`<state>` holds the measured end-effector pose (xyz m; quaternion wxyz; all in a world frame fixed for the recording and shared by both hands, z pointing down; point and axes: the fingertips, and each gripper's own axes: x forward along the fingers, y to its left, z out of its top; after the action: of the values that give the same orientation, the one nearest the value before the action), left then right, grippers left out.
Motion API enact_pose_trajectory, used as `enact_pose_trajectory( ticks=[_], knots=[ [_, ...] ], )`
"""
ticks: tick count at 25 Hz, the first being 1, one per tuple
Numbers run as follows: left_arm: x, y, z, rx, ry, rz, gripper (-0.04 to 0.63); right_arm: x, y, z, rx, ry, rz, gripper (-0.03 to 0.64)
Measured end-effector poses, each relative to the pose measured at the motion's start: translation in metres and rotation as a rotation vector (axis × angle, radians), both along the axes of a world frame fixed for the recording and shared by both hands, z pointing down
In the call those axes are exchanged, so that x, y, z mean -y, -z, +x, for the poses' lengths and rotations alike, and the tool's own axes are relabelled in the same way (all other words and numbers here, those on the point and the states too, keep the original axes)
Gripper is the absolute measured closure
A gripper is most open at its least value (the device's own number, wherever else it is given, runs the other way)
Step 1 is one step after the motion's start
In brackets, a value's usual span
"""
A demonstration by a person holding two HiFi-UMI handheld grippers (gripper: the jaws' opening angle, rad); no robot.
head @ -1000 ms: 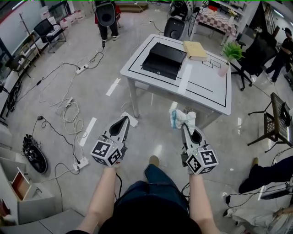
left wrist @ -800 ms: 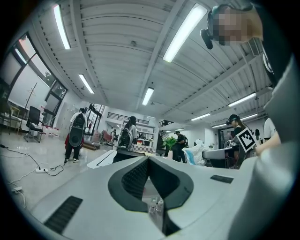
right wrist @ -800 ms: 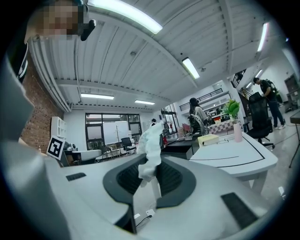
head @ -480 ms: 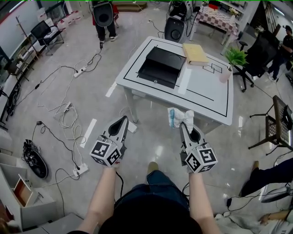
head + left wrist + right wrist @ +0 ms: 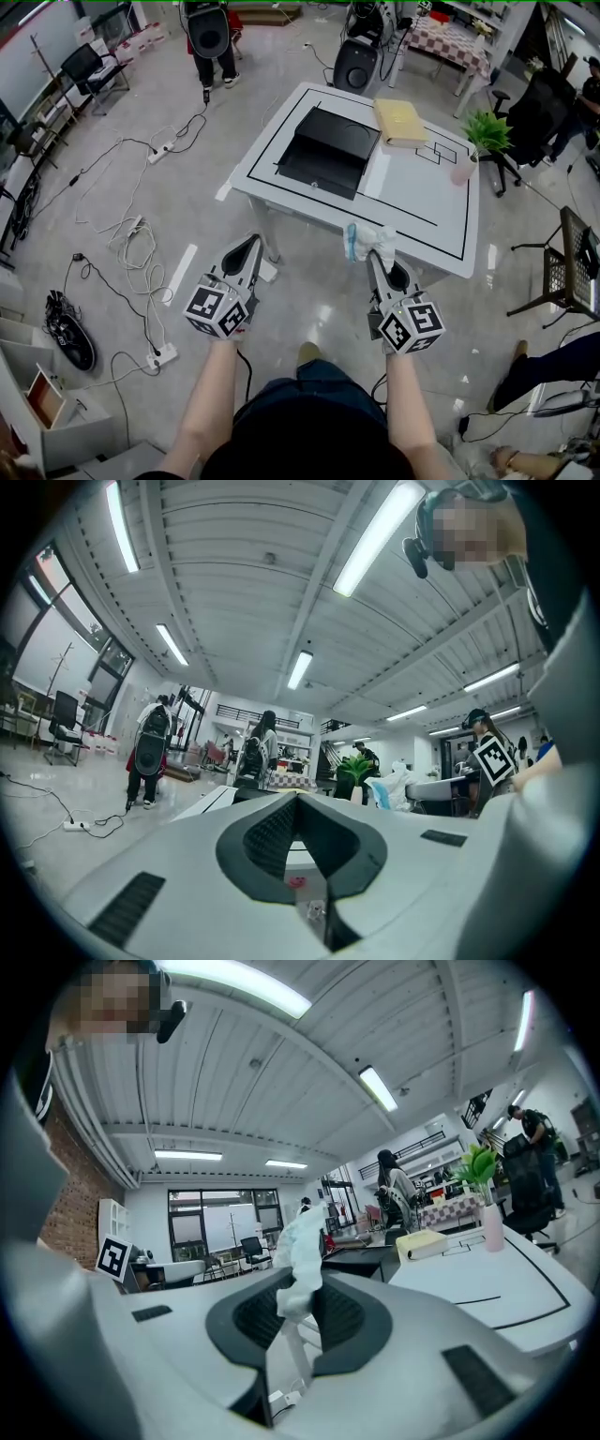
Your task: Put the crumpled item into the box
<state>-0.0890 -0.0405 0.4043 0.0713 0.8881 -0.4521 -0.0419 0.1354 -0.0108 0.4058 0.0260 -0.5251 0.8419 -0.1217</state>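
Right gripper (image 5: 373,258) clamped on crumpled white-blue item (image 5: 369,241), held up by the near edge of the white table (image 5: 417,192); black box (image 5: 323,150) on table, well apart; left gripper (image 5: 251,244) jaws together, empty.

Lower centre of frame: left gripper (image 5: 251,246) and right gripper (image 5: 375,262) have light grey housings and black ribbed jaw pads. Each carries a cube (image 5: 218,311) with black-and-white square markers. The operator wears dark blue trousers (image 5: 309,384) and a tan shoe (image 5: 307,353).
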Motion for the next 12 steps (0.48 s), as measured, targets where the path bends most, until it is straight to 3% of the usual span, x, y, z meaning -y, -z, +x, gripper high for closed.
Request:
enact_pose_trajectory(
  ticks=[12],
  knots=[
    [0.036,0.003,0.006,-0.003,0.038,0.024,0.594,0.046,0.001,0.008,-0.005,0.037,0.019,0.557]
  ],
)
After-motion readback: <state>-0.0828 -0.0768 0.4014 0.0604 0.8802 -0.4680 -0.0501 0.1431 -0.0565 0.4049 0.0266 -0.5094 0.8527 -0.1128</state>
